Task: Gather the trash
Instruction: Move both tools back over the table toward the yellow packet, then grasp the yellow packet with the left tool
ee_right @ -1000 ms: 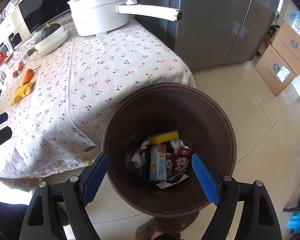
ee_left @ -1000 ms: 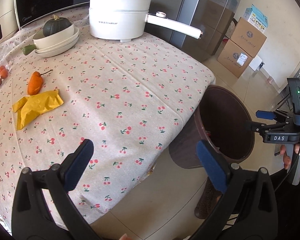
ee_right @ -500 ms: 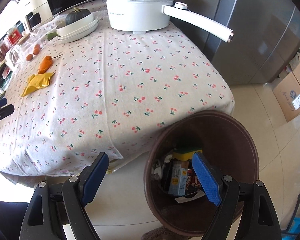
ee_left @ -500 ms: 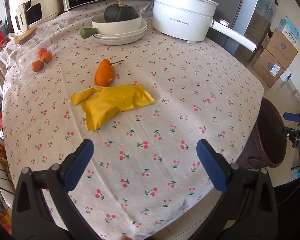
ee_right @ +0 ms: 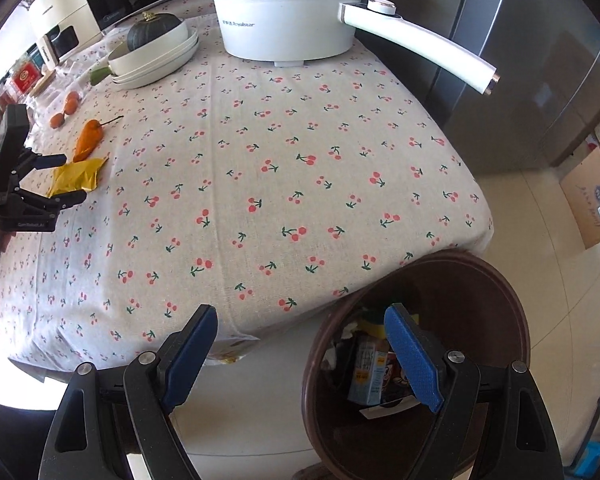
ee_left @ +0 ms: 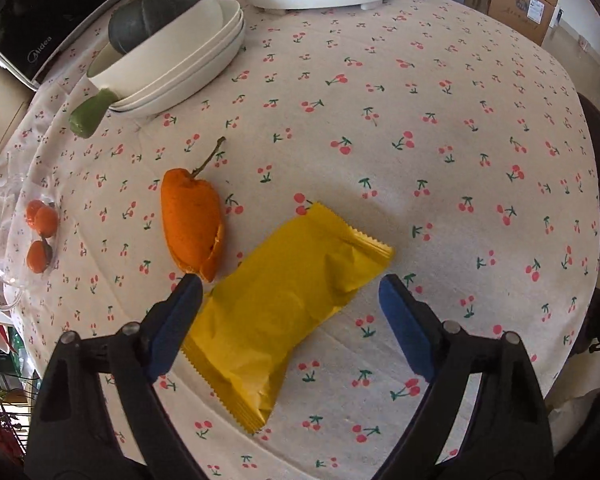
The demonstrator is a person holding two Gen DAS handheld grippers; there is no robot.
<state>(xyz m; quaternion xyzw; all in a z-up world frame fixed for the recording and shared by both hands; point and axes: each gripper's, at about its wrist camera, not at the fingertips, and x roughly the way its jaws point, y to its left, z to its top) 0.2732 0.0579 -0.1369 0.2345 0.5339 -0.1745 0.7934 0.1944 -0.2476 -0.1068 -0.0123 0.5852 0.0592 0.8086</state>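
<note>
A yellow snack wrapper (ee_left: pixel 284 296) lies flat on the cherry-print tablecloth (ee_left: pixel 440 128); it also shows in the right wrist view (ee_right: pixel 76 176). My left gripper (ee_left: pixel 290 312) is open, its blue pads on either side of the wrapper, just above it. Seen from the right wrist, the left gripper (ee_right: pixel 60 178) straddles the wrapper. My right gripper (ee_right: pixel 300 340) is open and empty, hovering off the table's edge beside the brown trash bin (ee_right: pixel 476 280), which holds a carton, cans and a sponge.
An orange pepper (ee_left: pixel 192 224) lies just left of the wrapper. Small oranges in a clear container (ee_left: pixel 40 232), stacked white bowls with a green squash (ee_left: pixel 168 52) and a white electric pot (ee_right: pixel 292 16) stand at the back. Cardboard boxes (ee_right: pixel 592 196) sit on the floor.
My left gripper has swung from the bin side across the table and come down over the yellow wrapper. My right gripper has drawn back from above the bin toward the table's edge.
</note>
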